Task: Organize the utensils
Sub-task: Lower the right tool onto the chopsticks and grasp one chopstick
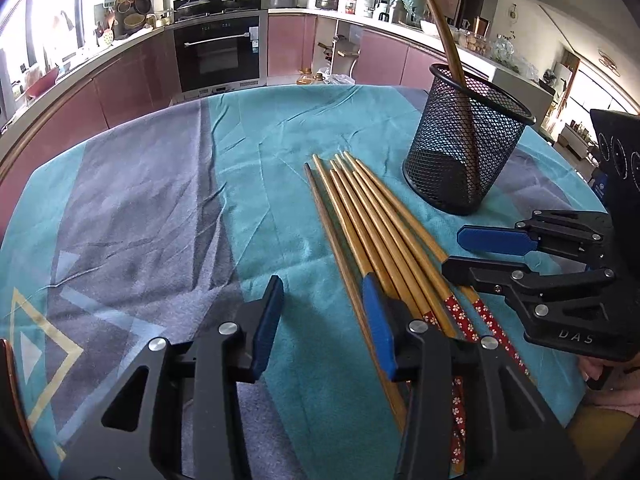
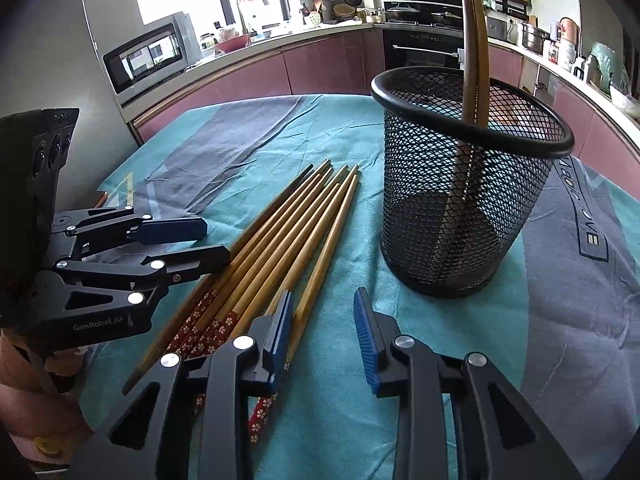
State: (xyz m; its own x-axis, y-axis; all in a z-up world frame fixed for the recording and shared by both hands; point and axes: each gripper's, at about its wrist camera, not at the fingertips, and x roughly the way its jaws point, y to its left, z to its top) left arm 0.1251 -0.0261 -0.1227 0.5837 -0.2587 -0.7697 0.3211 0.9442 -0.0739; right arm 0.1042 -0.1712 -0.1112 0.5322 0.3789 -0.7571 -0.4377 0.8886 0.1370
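Kitchen table cloth (image 2: 568, 264) | left gripper (image 2: 208, 246): "GenRobot.AI" | right gripper (image 1: 452, 254): "DAS"

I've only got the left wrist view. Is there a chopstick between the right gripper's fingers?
Observer: No. The right wrist view shows the right gripper open, with only teal cloth between its fingers. The nearest chopstick runs behind its left-hand finger.
Operator: How many sticks are in the mesh cup?
Observer: Two dark chopsticks, standing close together.
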